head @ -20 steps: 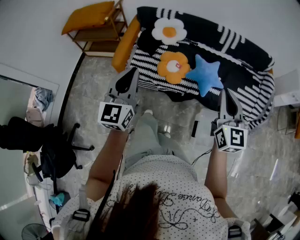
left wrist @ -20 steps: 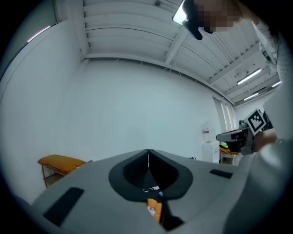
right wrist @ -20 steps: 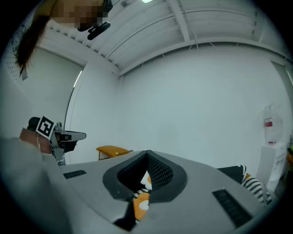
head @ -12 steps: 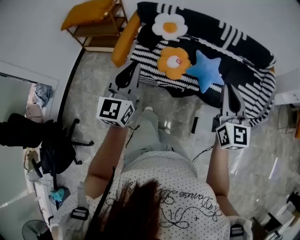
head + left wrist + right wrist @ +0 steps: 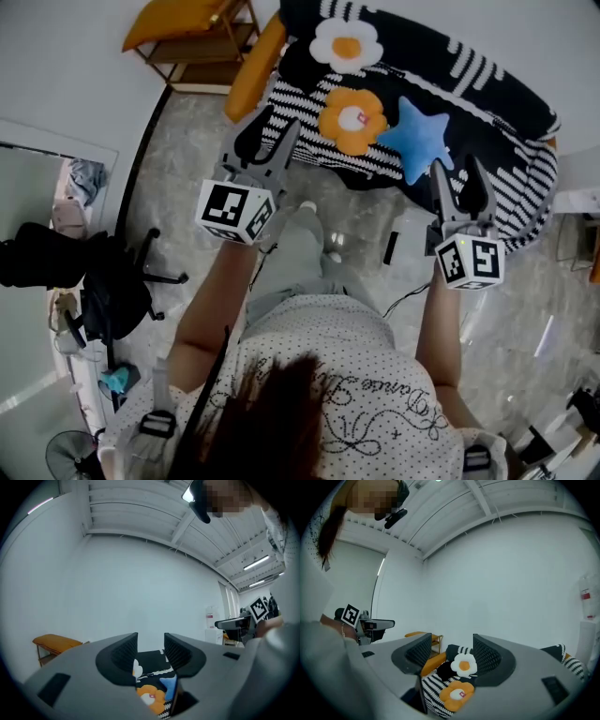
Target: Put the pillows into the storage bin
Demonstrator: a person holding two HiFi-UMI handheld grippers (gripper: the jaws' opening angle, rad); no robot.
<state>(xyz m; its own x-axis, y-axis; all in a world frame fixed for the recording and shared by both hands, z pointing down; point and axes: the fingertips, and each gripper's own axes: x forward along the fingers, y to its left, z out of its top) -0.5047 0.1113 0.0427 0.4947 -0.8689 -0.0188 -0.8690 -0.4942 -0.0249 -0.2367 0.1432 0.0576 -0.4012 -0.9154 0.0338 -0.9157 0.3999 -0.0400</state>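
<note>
Three pillows lie on a black-and-white striped sofa (image 5: 502,178): a white flower pillow (image 5: 345,45) at the back, an orange flower pillow (image 5: 352,119) and a blue star pillow (image 5: 418,139) in front. My left gripper (image 5: 265,141) hovers open over the sofa's front left edge, short of the orange flower. My right gripper (image 5: 458,183) hangs open just below the blue star, touching nothing. In the left gripper view, the orange flower (image 5: 151,696) and blue star (image 5: 169,686) show low between the open jaws. In the right gripper view, the white flower (image 5: 463,666) sits between the jaws.
A wooden shelf (image 5: 202,70) with an orange cushion (image 5: 178,23) stands at the back left, and a long orange cushion (image 5: 255,67) leans by the sofa's end. A black office chair (image 5: 108,295) stands at the left. The person's legs (image 5: 295,253) stand on the marbled floor.
Both grippers have moved forward toward the sofa. Their jaws, close together earlier, now stand apart.
</note>
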